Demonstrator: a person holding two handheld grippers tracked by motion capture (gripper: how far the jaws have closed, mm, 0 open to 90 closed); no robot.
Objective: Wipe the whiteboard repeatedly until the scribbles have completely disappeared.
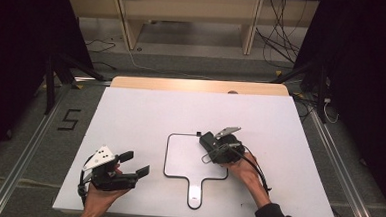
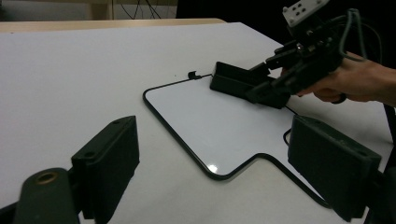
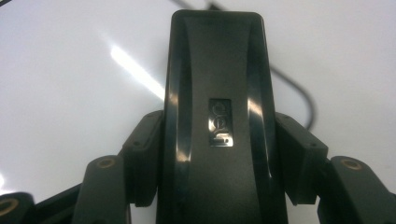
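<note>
Right gripper (image 1: pixel 210 142) is clamped on a black eraser block (image 3: pixel 217 121); in the right gripper view both pads press its long sides, and the block runs straight out along the jaws with a small embossed logo plate on its top face. Left gripper (image 1: pixel 134 164) stands with jaws wide apart and nothing between them, hovering low over the near left part of the white tabletop (image 1: pixel 141 111), well apart from the work.

Largest to smallest:
- Tabletop: white, with a wooden strip at the far edge.
- Whiteboard (image 1: pixel 183 155): small, black-rimmed, with a handle tab pointing toward the person. It lies flat near the middle of the tabletop. Surface looks clean white; no marks can be made out.
- Eraser block: held over the far right corner of the whiteboard, its front end at or just above the surface. Contact cannot be confirmed.
- Small black clip-like bit (image 2: pixel 193 74): just off the far edge of the board. Too small to identify.

Step in hand, judged: wiping the board with the eraser. Next move calls for keeping the block flat on the surface and sweeping across. The board is unclamped, so the free left gripper may need to steady the handle or rim against sliding.
</note>
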